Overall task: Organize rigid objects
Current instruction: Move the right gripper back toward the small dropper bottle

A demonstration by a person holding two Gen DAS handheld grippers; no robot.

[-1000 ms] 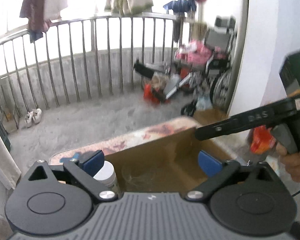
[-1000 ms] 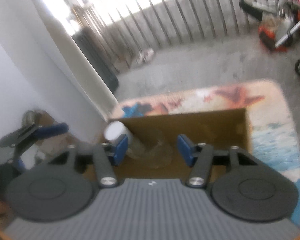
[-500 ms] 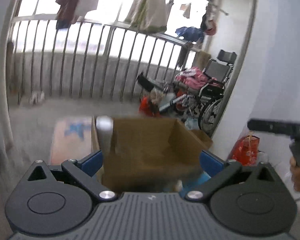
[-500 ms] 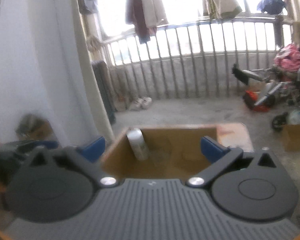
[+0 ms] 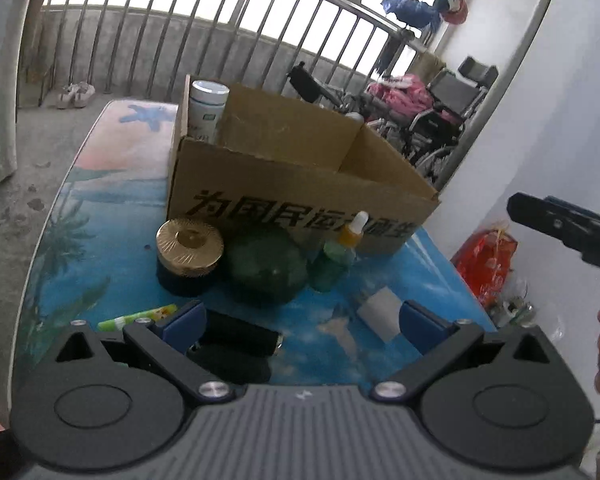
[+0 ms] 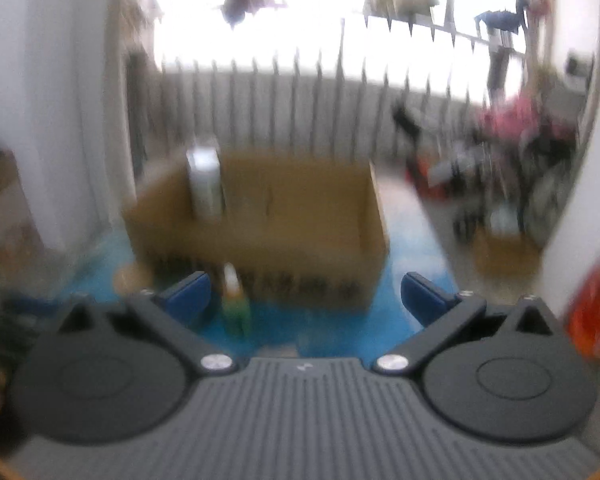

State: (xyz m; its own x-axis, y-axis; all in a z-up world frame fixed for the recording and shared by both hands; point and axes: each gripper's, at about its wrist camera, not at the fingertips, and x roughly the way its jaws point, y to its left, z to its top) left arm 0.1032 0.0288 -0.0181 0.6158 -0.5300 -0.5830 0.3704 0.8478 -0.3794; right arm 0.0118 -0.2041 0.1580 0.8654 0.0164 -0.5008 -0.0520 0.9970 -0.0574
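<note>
The open brown cardboard box (image 5: 300, 184) blocks twelve o'clock. A gold-lidded jar (image 5: 189, 256), dark green ball (image 5: 266, 270) and small green dropper bottle (image 5: 336, 258) crowd its front; five o'clock is bare blue table (image 5: 328, 344).

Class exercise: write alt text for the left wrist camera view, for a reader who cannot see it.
An open left gripper hovers over a blue printed table before a brown cardboard box holding a white plastic bottle. In front of the box stand a gold-lidded dark jar, a dark green round object and a green dropper bottle; a black cylinder lies nearest.

Open brown cardboard box (image 5: 300, 188) mid-frame holding white cylindrical bottle (image 5: 208, 110); gold-lidded round jar (image 5: 189, 254), dark green ball (image 5: 266, 266), green dropper bottle (image 5: 336, 258) below.
</note>
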